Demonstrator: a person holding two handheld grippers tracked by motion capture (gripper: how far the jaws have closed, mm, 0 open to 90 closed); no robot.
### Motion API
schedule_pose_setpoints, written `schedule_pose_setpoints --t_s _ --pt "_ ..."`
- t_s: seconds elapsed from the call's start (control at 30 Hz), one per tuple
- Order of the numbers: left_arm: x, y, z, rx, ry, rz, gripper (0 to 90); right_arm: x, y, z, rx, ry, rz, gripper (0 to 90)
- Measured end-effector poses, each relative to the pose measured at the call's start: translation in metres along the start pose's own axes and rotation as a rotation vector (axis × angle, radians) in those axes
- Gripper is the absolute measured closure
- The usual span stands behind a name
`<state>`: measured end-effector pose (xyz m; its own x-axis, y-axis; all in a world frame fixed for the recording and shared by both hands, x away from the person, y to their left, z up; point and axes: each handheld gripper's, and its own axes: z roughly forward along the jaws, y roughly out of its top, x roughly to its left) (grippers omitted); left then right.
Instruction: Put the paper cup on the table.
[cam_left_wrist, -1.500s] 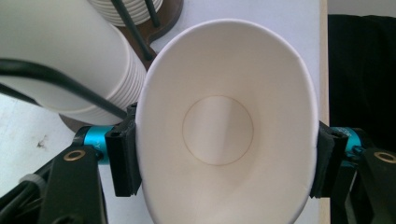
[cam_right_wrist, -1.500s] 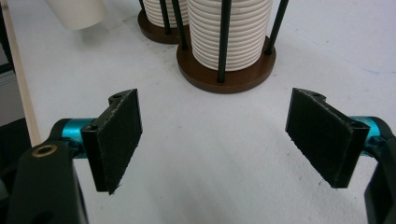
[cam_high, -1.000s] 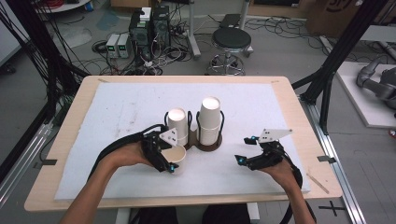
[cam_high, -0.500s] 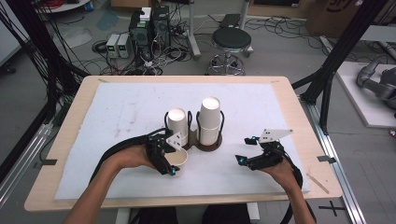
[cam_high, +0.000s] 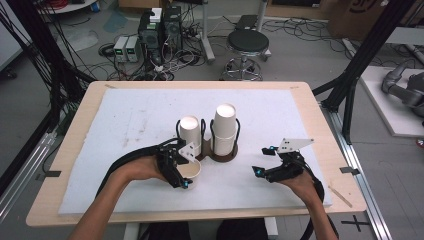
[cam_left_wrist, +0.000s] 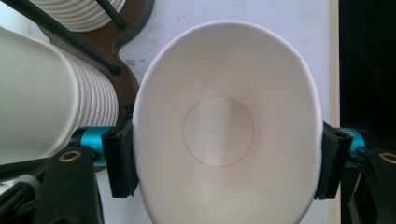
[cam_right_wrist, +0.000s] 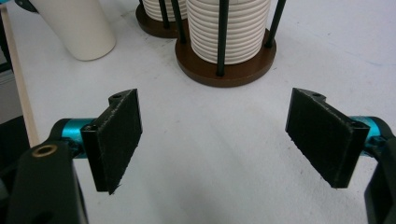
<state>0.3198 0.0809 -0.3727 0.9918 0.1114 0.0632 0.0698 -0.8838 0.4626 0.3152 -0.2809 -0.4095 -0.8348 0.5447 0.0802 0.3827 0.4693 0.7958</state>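
Bright, even overhead light, soft faint shadows, slight blur in close views

Paper cup (cam_left_wrist: 224, 135): near rim cut off by the left gripper view's bottom edge. Left cup stack (cam_high: 190, 134): base hidden behind left gripper (cam_high: 181, 170).

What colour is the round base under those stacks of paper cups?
Dark brown, like stained wood. The round base shows best in the right gripper view, under the white cup stacks.

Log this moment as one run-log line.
left gripper: easing open, pads still on squeezed paper cup | right gripper: open, empty | cup stacks: in holder
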Motion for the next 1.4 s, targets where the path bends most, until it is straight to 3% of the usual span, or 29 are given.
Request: schedule_pose_setpoints --t_s 0.6,0.8,1.4 --pt "-0.0004 0.0014 0.0011 -0.018 -0.021 0.002 14.6 0.0 -0.0002 -0.0011 -0.001 0.0 0.0 19.0" --pt "0.0001 0.0008 0.0005 -0.028 -0.028 -0.009 6.9 -0.0003 0.0 -0.0013 -0.004 -0.003 -0.002 19.0" --pt "0.0023 -0.0061 -0.0074 -0.092 -0.057 -0.042 5.6 -0.0002 0.0003 -0.0018 -0.005 -0.004 -0.003 19.0"
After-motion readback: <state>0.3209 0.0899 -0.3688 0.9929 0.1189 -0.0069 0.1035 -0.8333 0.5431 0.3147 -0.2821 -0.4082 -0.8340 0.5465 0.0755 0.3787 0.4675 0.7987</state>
